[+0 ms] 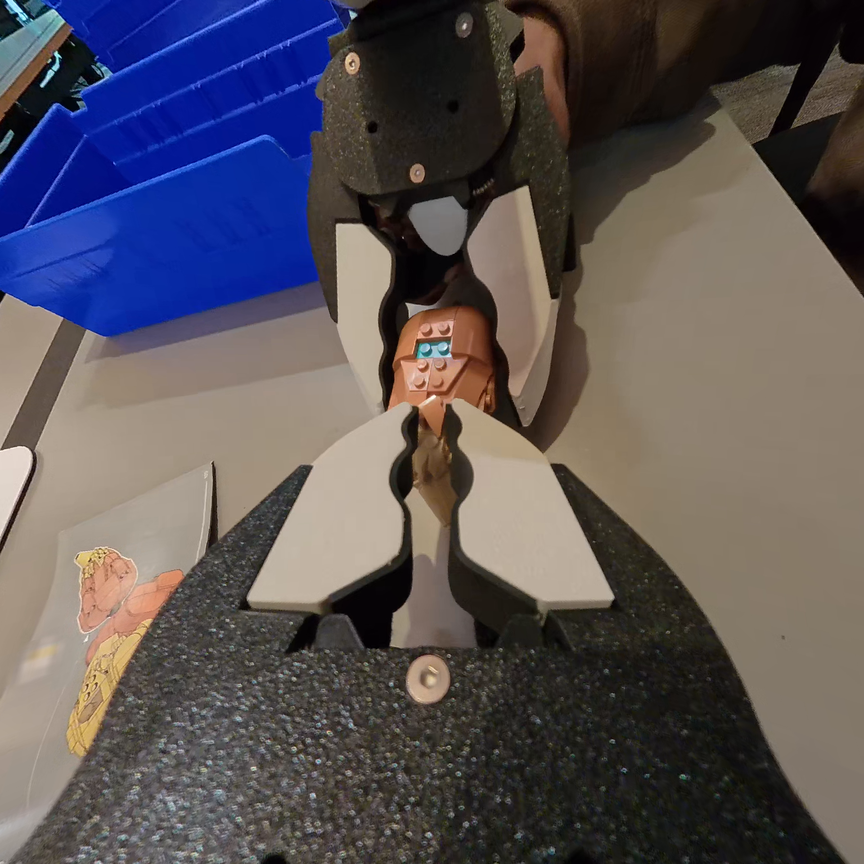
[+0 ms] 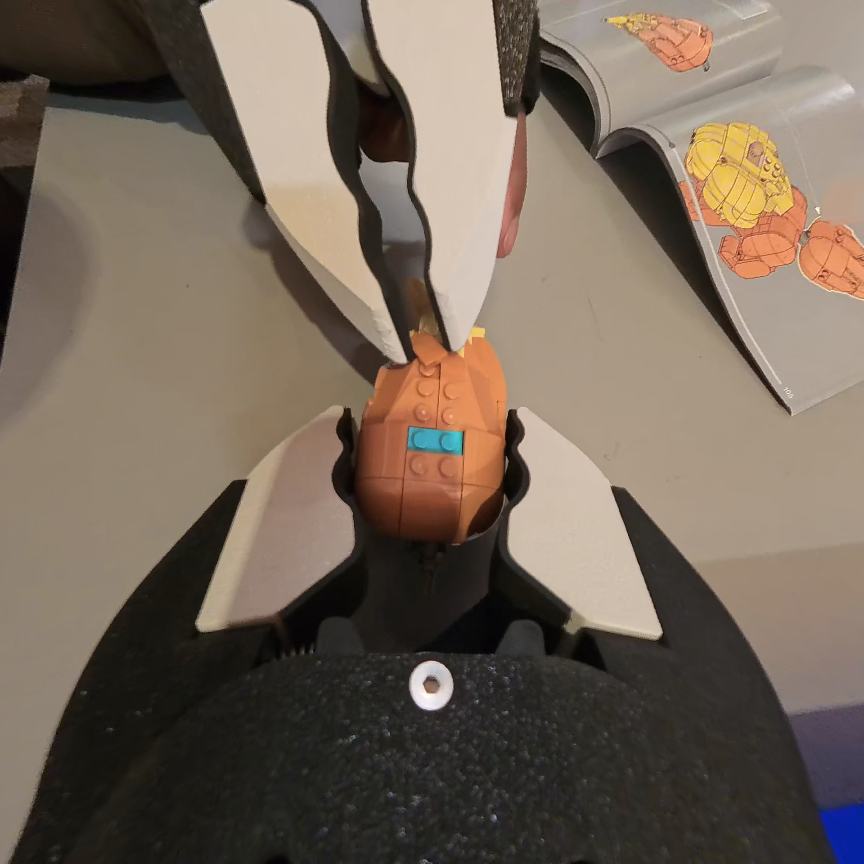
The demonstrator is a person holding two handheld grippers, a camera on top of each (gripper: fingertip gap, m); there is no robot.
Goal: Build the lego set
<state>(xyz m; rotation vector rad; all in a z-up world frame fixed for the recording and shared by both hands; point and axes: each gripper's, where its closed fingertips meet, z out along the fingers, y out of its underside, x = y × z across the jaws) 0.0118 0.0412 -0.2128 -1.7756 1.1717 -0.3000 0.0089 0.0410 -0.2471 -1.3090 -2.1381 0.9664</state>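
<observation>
Joining step: right gripper (image 2: 423, 463) fingers clamp brown egg-shaped body (image 2: 430, 449); left gripper (image 1: 430, 411) fingers pinch tan piece (image 1: 432, 463) at its tip. Next: press straight in.

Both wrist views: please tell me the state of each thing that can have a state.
Left gripper: shut on a small tan piece at the model's tip.
Right gripper: shut on the brown model, gripping its sides.
Brown model: partly built, teal plate showing on top.
Booklet: lying open on the table.
Blue bins: standing on the table, contents hidden.
</observation>
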